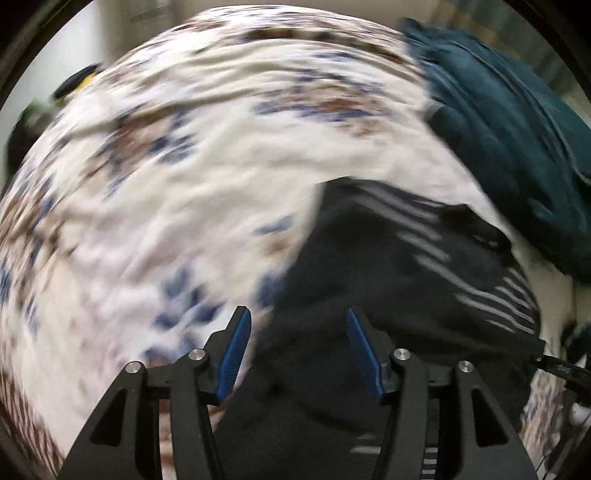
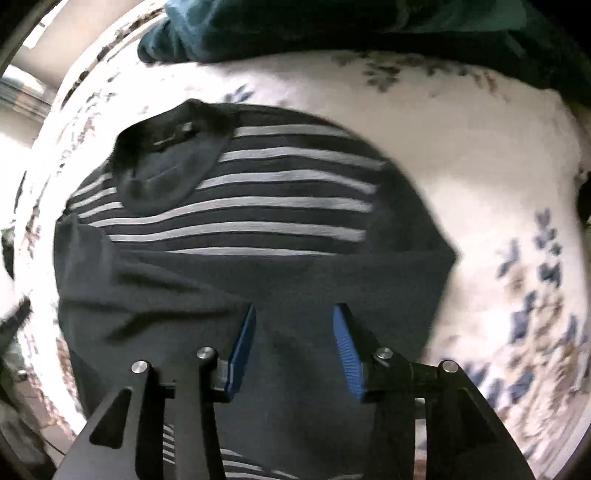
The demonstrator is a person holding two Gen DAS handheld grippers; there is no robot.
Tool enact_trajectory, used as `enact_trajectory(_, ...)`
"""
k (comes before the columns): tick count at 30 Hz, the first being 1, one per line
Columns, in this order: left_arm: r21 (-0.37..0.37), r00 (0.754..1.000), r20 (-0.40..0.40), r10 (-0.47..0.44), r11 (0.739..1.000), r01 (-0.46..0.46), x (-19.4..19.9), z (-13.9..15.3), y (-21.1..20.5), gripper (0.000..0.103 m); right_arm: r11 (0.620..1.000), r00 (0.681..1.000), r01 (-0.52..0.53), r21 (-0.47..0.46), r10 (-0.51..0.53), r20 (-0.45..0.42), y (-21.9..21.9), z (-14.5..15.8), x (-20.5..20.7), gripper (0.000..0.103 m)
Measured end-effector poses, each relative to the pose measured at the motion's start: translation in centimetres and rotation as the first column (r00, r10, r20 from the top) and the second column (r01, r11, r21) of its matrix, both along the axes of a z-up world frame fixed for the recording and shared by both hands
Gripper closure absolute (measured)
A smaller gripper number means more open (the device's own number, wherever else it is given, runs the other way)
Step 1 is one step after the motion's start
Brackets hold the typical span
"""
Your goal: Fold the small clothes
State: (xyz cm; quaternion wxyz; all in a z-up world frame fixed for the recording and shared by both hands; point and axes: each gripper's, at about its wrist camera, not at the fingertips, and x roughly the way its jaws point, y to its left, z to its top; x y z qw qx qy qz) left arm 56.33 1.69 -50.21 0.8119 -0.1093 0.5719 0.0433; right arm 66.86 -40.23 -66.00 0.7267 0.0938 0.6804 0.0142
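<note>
A black garment with grey stripes [image 2: 280, 206] lies partly folded on a white floral bedspread [image 2: 480, 166]; its plain black part lies doubled over the striped part. In the left wrist view the same striped garment [image 1: 406, 266] lies at lower right, blurred. My left gripper [image 1: 297, 317] hovers above its left edge, open, blue pads apart with nothing gripped. My right gripper [image 2: 294, 314] points down over the plain black fold, open, with only cloth below its fingers.
A dark teal garment [image 1: 509, 129] lies heaped beyond the striped one, also the teal garment [image 2: 295, 26] at the top of the right wrist view. The floral bedspread [image 1: 184, 166] spreads wide to the left. A dark object with yellow [image 1: 77, 83] sits at its far left edge.
</note>
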Motion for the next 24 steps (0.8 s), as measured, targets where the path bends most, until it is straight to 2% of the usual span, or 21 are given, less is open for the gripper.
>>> enact_trajectory(2,-0.008,0.997,-0.022,-0.077,0.997,0.077,2.1,-1.4,-2.4,0.051,0.998,1.000,0.005,-0.059,-0.006,-0.018,-0.7,-0.4,0.6,0.057)
enact_trajectory(5,0.016,0.980,-0.080,-0.180,0.983,0.182,5.2,-4.8,-6.3,0.051,1.000,0.998,-0.020,-0.021,0.018,-0.063,-1.5,-0.9,0.8,0.057)
enact_trajectory(7,0.061,0.966,-0.117,-0.232,0.969,0.240,6.5,-7.1,-8.6,0.051,0.996,0.991,-0.094,0.004,0.094,-0.097,-0.9,-1.6,0.5,0.057)
enact_trajectory(9,0.113,0.957,-0.133,-0.257,0.955,0.273,7.2,-8.5,-9.9,0.051,0.979,0.972,-0.201,-0.037,0.195,-0.129,0.2,-2.1,-0.1,0.058)
enact_trajectory(10,0.135,0.956,-0.129,-0.263,0.951,0.280,7.4,-8.8,-10.3,0.051,0.969,0.966,-0.238,-0.059,0.230,-0.119,0.7,-1.9,-0.3,0.072)
enact_trajectory(11,0.143,0.957,-0.120,-0.263,0.949,0.279,7.6,-8.9,-10.3,0.051,0.956,0.956,-0.282,-0.081,0.272,-0.113,1.3,-1.8,-0.6,0.101)
enact_trajectory(14,0.144,0.963,-0.111,-0.247,0.954,0.262,8.2,-9.0,-10.0,0.051,0.946,0.954,-0.300,-0.120,0.293,-0.068,1.4,-0.8,-1.0,0.100)
enact_trajectory(20,0.167,0.967,-0.097,-0.234,0.954,0.248,8.7,-9.3,-9.3,0.049,0.972,0.980,-0.179,-0.152,0.189,0.057,-1.0,2.1,-1.7,0.100)
enact_trajectory(22,0.167,0.970,-0.092,-0.224,0.957,0.237,9.2,-9.3,-9.1,0.049,0.976,0.984,-0.160,-0.146,0.169,0.051,-1.6,2.0,-1.6,0.100)
enact_trajectory(24,0.165,0.974,-0.092,-0.205,0.962,0.218,9.4,-9.1,-8.6,0.049,0.980,0.988,-0.149,-0.133,0.151,0.008,-2.3,1.2,-0.7,0.100)
